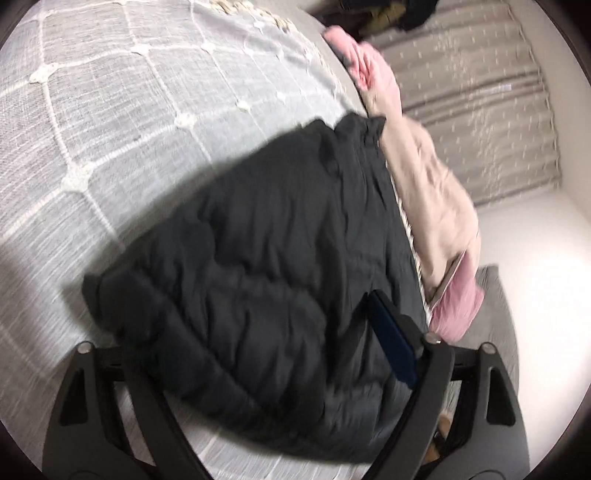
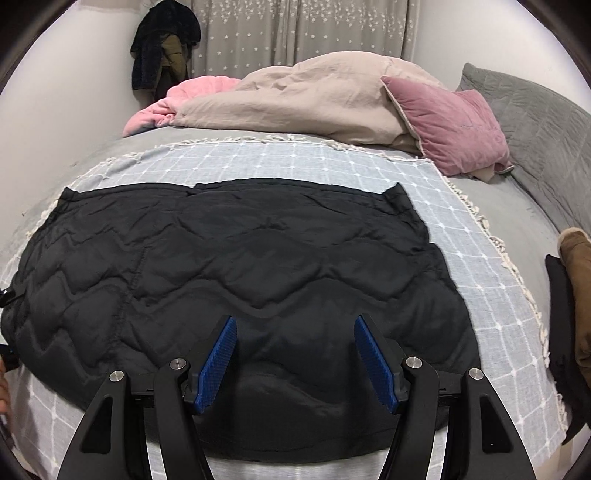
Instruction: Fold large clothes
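A black quilted jacket (image 2: pixel 229 266) lies spread flat on a grey checked blanket (image 2: pixel 295 155) on the bed. My right gripper (image 2: pixel 295 350) is open, its blue pads (image 2: pixel 218 354) wide apart just above the jacket's near hem. In the left wrist view the same jacket (image 1: pixel 266 258) looks bunched and blurred. My left gripper (image 1: pixel 258 332) is over the jacket; its right blue pad (image 1: pixel 391 339) shows, the left finger is hidden under black fabric. The left gripper also shows at the jacket's left edge in the right wrist view (image 2: pixel 7 295).
A beige duvet (image 2: pixel 314 96), a pink blanket (image 2: pixel 177 99), a mauve cushion (image 2: pixel 450 122) and a grey pillow (image 2: pixel 535 122) lie at the bed's far side. Dark clothes (image 2: pixel 162 40) hang by the starred curtain (image 2: pixel 295 33). A brown item (image 2: pixel 576 266) sits at right.
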